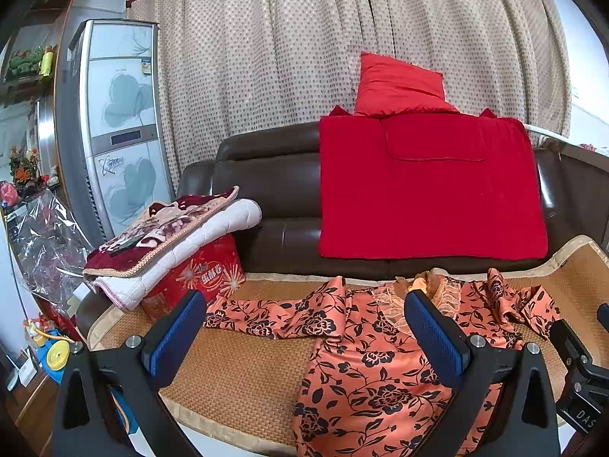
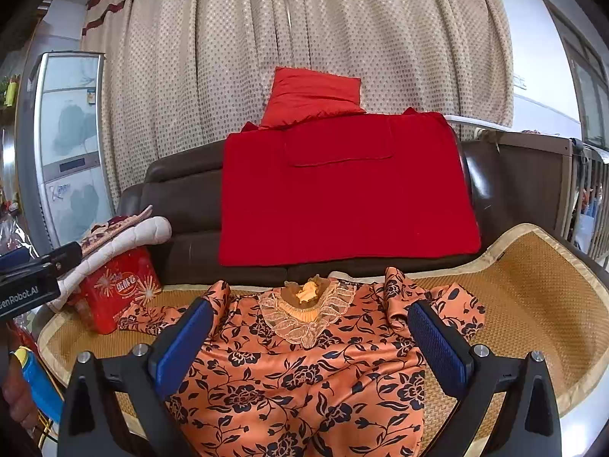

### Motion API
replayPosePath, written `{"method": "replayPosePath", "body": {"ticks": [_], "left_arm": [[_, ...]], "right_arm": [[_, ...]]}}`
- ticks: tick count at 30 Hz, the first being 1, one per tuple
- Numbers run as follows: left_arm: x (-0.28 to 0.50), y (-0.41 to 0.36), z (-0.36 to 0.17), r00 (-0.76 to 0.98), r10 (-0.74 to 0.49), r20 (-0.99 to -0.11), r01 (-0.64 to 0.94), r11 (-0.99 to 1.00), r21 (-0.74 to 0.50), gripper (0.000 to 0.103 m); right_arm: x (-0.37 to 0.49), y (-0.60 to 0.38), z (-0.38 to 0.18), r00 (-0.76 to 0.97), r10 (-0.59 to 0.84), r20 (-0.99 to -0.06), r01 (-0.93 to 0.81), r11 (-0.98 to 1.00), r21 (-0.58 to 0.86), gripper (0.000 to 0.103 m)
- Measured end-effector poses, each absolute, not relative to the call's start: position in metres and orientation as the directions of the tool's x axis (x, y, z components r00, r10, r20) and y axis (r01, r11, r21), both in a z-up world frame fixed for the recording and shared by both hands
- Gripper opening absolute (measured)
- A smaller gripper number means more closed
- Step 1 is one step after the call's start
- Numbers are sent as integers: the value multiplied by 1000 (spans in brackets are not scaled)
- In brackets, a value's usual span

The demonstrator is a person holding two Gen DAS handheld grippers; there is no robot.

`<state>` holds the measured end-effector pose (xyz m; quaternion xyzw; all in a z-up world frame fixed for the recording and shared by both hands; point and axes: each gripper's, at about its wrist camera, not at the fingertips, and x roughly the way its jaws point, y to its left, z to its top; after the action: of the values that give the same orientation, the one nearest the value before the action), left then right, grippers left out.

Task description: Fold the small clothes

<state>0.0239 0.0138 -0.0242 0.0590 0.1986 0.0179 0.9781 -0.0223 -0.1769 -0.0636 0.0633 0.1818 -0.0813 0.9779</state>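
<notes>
An orange top with a black flower print (image 1: 365, 358) lies spread face up on a woven mat (image 1: 243, 381) on the sofa seat. It fills the middle of the right wrist view (image 2: 304, 377), with a lace collar (image 2: 304, 323) at the far end. Its left sleeve (image 1: 259, 316) lies stretched out flat; its right sleeve (image 2: 437, 301) is bunched. My left gripper (image 1: 304, 339) is open and empty above the top's left side. My right gripper (image 2: 308, 342) is open and empty above the chest.
A red tin box (image 1: 205, 278) with folded quilts (image 1: 171, 240) on top stands at the mat's left end. A red blanket (image 1: 430, 186) and a red pillow (image 1: 396, 87) lie on the brown sofa back (image 1: 266, 175). A standing air conditioner (image 1: 118, 125) is at the left.
</notes>
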Motion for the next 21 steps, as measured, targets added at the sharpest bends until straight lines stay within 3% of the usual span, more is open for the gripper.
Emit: {"method": "replayPosePath", "body": {"ticks": [21], "left_arm": [[39, 15, -33, 911, 66, -407, -15, 992, 128, 103]], "right_arm": [[-6, -174, -73, 909, -127, -397, 175, 981, 88, 103]]}}
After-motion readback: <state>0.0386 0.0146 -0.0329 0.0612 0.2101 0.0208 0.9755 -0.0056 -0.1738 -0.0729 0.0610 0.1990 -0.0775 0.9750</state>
